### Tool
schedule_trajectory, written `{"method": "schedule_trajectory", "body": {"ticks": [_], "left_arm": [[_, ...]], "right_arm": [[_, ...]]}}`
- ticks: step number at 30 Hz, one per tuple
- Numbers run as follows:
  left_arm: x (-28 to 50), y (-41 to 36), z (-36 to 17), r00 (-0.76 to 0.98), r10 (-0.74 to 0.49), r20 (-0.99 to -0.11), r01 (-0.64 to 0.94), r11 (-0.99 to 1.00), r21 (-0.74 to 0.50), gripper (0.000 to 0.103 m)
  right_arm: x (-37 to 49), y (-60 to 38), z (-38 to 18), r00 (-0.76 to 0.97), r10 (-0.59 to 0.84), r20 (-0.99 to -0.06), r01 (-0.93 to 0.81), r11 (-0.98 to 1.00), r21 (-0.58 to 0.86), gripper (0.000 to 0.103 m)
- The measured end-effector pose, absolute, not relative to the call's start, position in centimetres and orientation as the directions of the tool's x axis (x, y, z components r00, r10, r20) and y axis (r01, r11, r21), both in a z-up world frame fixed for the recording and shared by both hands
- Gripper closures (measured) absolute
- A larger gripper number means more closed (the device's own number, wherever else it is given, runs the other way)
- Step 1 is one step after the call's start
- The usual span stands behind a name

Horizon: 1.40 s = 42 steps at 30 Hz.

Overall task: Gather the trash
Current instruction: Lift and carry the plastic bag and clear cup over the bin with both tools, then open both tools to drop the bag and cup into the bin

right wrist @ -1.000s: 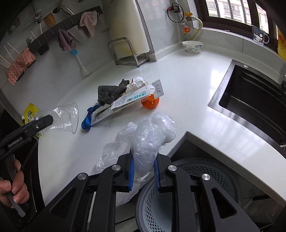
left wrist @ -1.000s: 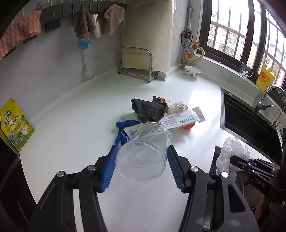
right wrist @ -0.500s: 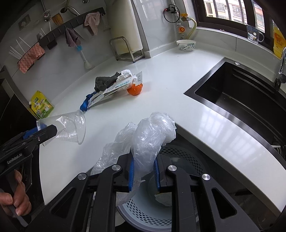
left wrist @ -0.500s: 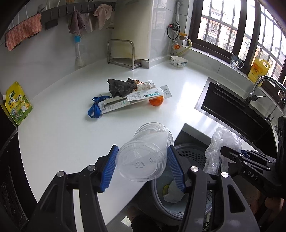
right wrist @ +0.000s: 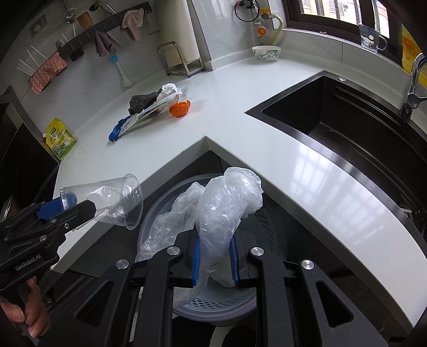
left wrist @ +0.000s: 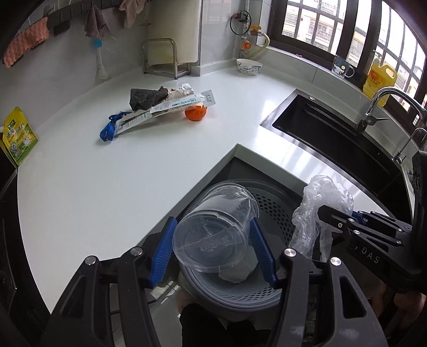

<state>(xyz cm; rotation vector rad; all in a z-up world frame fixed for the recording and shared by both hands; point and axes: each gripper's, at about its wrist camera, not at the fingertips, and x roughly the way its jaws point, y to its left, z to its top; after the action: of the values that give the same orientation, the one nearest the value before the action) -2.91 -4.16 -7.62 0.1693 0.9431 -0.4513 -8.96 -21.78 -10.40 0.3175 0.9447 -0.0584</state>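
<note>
We hold a clear plastic cup and a crumpled plastic bag over the grey bin.

Our left hand-held gripper clamps the see-through cup by its sides, base toward the camera, mouth tilted down over the perforated bin beside the white bench. Our right hand-held gripper is closed on the thin, wrinkled, translucent bag, which bunches above the blue pads and trails a loose tail to the left.

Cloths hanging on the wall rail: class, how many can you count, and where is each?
3. A pink textured cloth hangs at the rail's left end, a dark mauve cloth near the middle, and a pale pink cloth toward the right end. Others may be out of frame.
</note>
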Motion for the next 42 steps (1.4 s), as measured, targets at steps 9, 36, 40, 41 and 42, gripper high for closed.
{"method": "schedule_trajectory", "body": {"ticks": [9,36,40,41,42], "left_arm": [[-3.5,-6.4,-11.5,0.453,-0.239,-0.859,0.394,0.918,-0.048,0.048],[-1.9,-6.7,-16.4,0.427,-0.093,-0.899,0.214,0.977,0.001,0.037],[-2.1,-6.4,-16.2,0.439,-0.083,-0.895,0.199,0.980,0.007,0.031],[-2.1,-6.4,-16.2,0.440,-0.076,-0.895,0.196,0.980,0.014,0.031],[-2.1,-6.3,-16.2,0.440,-0.073,-0.895,0.195,0.981,0.016,0.031]], "right_arm": [[-9.6,-23.4,-13.6,0.536,0.099,-0.838,0.182,0.956,0.230,0.085],[-6.3,-22.7,-19.6,0.425,0.212,-0.880,0.070,0.961,0.266,0.064],[-6.5,-23.0,-19.0,0.453,0.211,-0.866,0.070,0.960,0.270,0.052],[-6.5,-23.0,-19.0,0.453,0.210,-0.867,0.073,0.960,0.271,0.052],[-6.5,-23.0,-19.1,0.453,0.209,-0.867,0.077,0.959,0.271,0.052]]}}
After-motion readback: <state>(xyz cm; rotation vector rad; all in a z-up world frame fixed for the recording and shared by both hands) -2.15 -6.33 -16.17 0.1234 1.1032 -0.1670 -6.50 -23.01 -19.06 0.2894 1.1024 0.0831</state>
